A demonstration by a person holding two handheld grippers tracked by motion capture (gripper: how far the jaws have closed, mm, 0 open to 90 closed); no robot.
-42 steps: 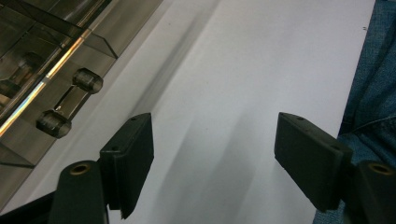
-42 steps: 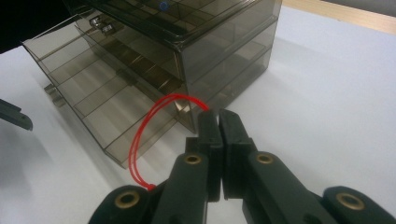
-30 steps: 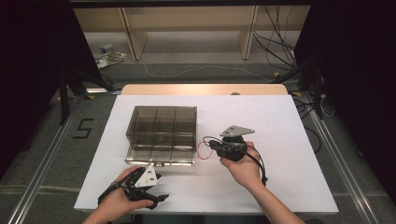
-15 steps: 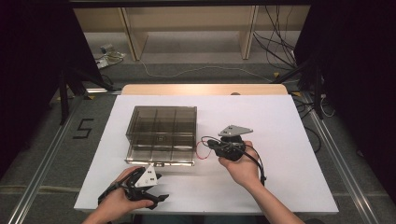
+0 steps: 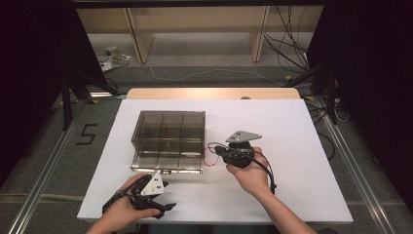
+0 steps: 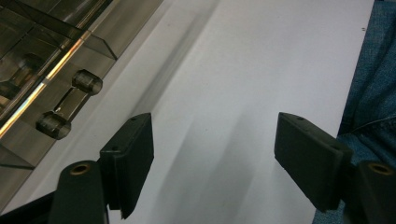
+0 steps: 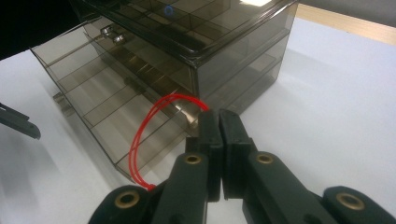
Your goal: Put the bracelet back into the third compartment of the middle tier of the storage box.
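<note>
The right gripper view is showing us our right gripper [image 7: 219, 116] pinching a red wire [image 7: 140, 140] just beside the box [image 7: 187, 60]. Our left gripper [image 6: 215, 154] is resting spread beside the box's front, holding nothing.

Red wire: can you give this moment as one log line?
right tool: shut on red wire | left tool: open | drawer box: drawer out

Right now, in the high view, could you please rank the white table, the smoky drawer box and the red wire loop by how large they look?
1. white table
2. smoky drawer box
3. red wire loop
</note>
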